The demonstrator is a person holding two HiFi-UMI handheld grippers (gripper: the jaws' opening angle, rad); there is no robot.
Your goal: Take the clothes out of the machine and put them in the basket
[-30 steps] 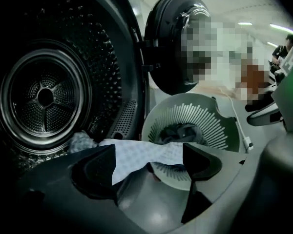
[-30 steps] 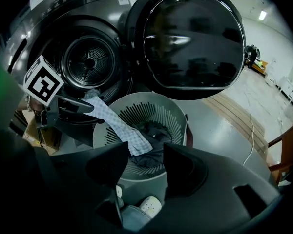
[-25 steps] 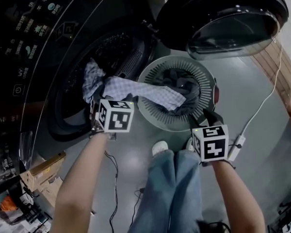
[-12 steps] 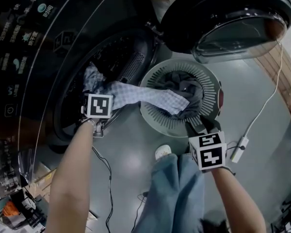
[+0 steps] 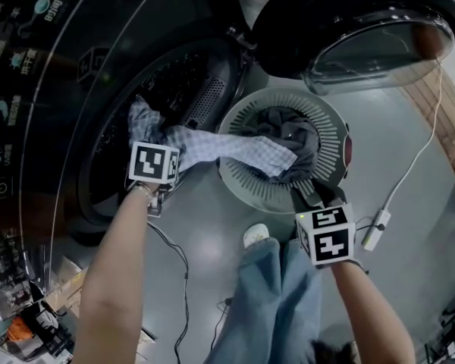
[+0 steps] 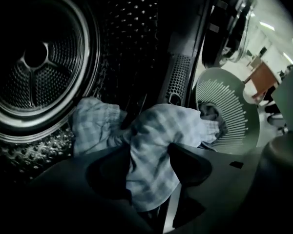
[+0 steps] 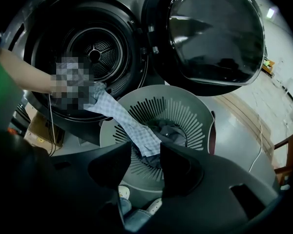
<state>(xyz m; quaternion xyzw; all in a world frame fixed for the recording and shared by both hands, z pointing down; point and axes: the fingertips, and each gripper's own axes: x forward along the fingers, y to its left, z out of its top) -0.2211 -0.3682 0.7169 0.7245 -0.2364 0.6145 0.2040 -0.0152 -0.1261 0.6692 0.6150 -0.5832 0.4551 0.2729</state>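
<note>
A blue-and-white checked cloth (image 5: pixel 227 149) lies stretched from the machine's opening (image 5: pixel 174 89) into the round grey slotted basket (image 5: pixel 330 127), on top of dark clothes (image 5: pixel 288 127). My left gripper (image 6: pixel 146 150) points down at the drum's lip. Its jaws have just been closing, and the checked cloth (image 6: pixel 151 130) fills the gap between them. My right gripper (image 7: pixel 145 150) hovers above the basket's (image 7: pixel 195 101) near rim. Its jaws have just been closing a little, they still stand apart, and nothing is between them. The cloth's (image 7: pixel 122 116) free end shows beyond them.
The machine's round glass door (image 5: pixel 364 21) hangs open above the basket. The person's jeans (image 5: pixel 277 302) and a white shoe (image 5: pixel 254 233) are just in front of the basket. A white cable (image 5: pixel 413 158) runs over the grey floor at the right. Clutter (image 5: pixel 23 328) sits at the lower left.
My left gripper has moved left and down onto the checked cloth at the machine's opening. The right gripper has stayed by the basket's near rim.
</note>
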